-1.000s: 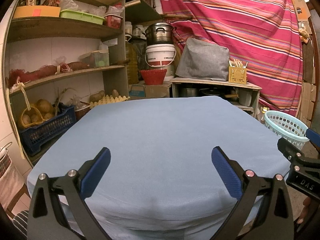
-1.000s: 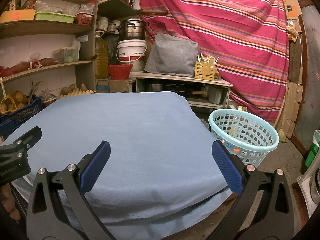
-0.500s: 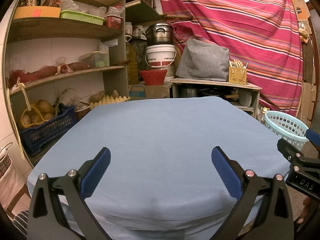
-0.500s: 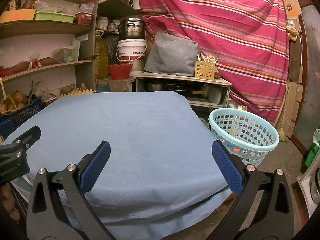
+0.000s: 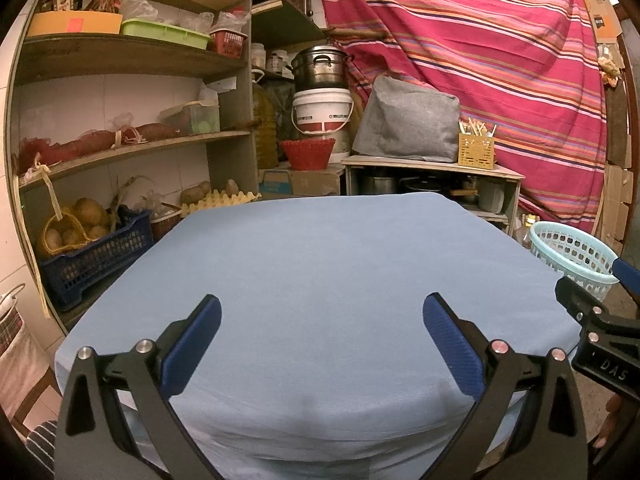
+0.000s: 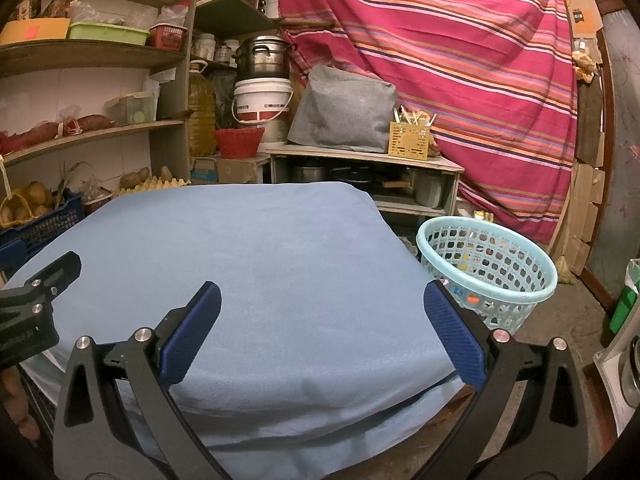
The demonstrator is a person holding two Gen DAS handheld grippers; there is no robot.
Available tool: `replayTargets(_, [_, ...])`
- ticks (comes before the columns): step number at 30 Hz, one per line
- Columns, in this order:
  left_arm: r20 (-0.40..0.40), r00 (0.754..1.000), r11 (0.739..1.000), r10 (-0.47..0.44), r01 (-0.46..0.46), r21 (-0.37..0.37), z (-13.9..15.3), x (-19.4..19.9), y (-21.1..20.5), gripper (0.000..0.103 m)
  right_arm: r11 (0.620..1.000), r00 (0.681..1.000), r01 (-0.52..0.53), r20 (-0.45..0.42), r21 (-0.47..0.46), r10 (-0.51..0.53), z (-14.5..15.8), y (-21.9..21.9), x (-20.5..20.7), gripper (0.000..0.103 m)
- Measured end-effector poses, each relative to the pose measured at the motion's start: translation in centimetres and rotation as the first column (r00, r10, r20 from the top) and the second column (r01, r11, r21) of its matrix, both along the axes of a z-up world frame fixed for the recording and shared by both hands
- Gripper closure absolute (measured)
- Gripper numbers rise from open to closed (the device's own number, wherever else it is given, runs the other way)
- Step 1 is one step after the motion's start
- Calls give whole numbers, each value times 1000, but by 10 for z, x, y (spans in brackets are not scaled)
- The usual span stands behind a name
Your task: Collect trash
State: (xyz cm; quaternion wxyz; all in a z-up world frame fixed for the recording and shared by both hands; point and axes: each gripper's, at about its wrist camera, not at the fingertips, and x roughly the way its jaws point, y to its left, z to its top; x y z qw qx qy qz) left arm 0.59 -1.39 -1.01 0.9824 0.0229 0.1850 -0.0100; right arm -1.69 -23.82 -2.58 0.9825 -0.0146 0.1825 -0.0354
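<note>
- Basically nothing has moved since a second ago: both tongs, left tongs (image 5: 322,336) and right tongs (image 6: 322,334), stay wide and hold nothing.
- No trash shows on the blue surface (image 5: 320,264).
- Small colored bits sit in the basket (image 6: 486,276) beside it, so the job looks done.

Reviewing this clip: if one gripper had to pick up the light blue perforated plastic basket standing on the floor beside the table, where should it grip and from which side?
Grip the rolled top rim of the light blue perforated plastic basket, probably coming from above with one finger inside and one outside. It stands upright and open-topped, too wide to span. The right gripper, open and empty, is nearest; the blue-covered table blocks the left side.
</note>
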Motion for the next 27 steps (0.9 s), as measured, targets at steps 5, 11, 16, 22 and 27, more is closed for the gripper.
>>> replayTargets(5, [-1,1000,1000,0,0,1,0,0,0,4,1000,1000,1,-1,-1,-1,0,0,1,4])
replayTargets(11, [-2,1000,1000,0,0,2,2,0,2,4,1000,1000,1,-4,1,-1,1,0,2,4])
replayTargets(16, [-3,1000,1000,0,0,1,1,0,1,4,1000,1000,2,-3,-1,-2,2,0,1,4])
replayTargets(22, [0,1000,1000,1,-1,2,2,0,2,4,1000,1000,1,-4,2,-1,2,0,1,4])
replayTargets(27, [-2,1000,1000,1,-1,2,2,0,2,4,1000,1000,1,-3,-2,-1,2,0,1,4])
